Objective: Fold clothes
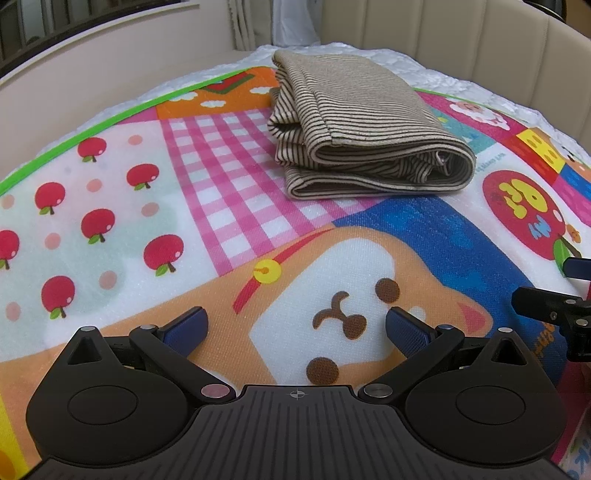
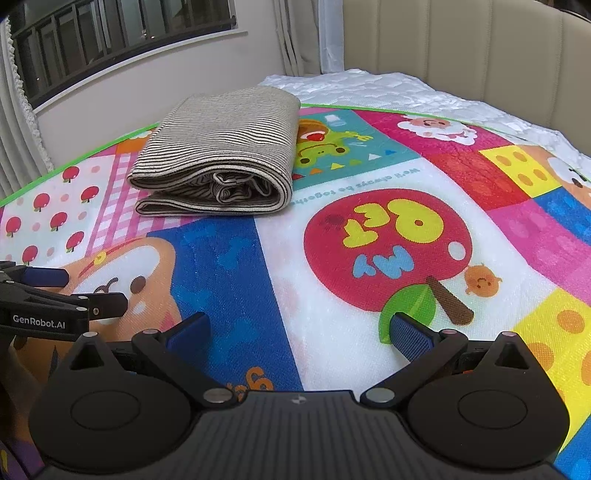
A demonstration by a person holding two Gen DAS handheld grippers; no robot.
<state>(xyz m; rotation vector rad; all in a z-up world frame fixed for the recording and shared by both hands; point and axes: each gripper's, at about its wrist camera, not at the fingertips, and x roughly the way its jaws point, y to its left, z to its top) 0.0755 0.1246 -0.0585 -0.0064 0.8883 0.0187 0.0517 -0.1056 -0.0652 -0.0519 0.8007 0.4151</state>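
We record one striped garment (image 1: 364,122), beige with dark thin stripes, folded into a thick flat bundle and lying on the mat (image 1: 229,192) toward its far edge. In the right wrist view the same garment (image 2: 221,147) shows its rolled open end facing us, several layers stacked, with a rounded fold on its right side. It rests partly on the pink checked panel and partly beside the blue one, near the mat's green border. The mat is a bright cartoon print: red apples on white at left, a dog face in orange and white near us, a large red apple with yellow letters at right. Beneath the mat lies a white quilted cover (image 2: 369,86), and beyond it a cream padded headboard (image 2: 461,48). A window with dark railing (image 2: 110,33) sits at upper left of the right view. Our left gripper (image 1: 295,330) hangs over the dog face, its blue pads (image 1: 186,328) spread wide with nothing between them, well apart from the garment. Our right gripper (image 2: 299,332) is likewise spread wide and holds nothing, over the blue and white panels. Each gripper appears at the edge of the other's view, the two side by side.
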